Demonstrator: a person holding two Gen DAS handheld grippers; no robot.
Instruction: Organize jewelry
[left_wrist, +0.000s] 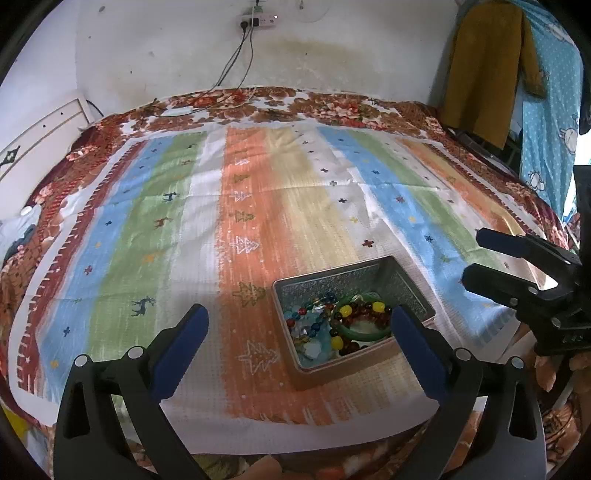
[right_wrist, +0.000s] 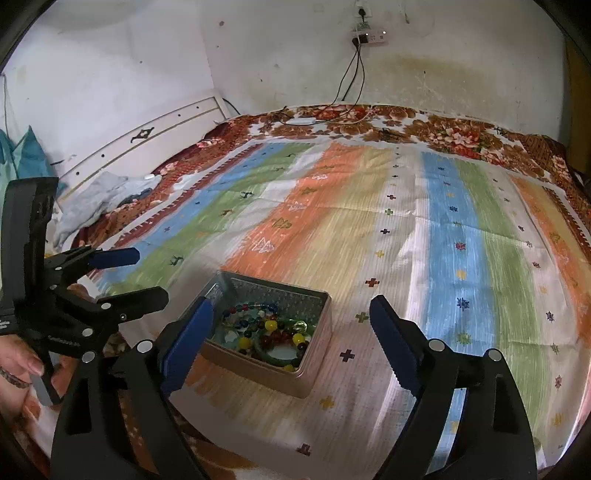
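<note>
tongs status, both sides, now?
Left tongs: open, holding nothing.
Right tongs: open, holding nothing.

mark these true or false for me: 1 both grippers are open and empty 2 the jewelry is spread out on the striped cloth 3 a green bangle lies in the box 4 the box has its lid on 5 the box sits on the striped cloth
1. True. The left gripper and the right gripper both stand open with nothing between the pads.
2. False. The bead bracelets lie piled inside the box; none shows loose on the striped cloth.
3. True. The green bangle rests among the beads.
4. False. The box is open at the top, with no lid in view.
5. True. It stands on the cloth, near its front edge.
</note>
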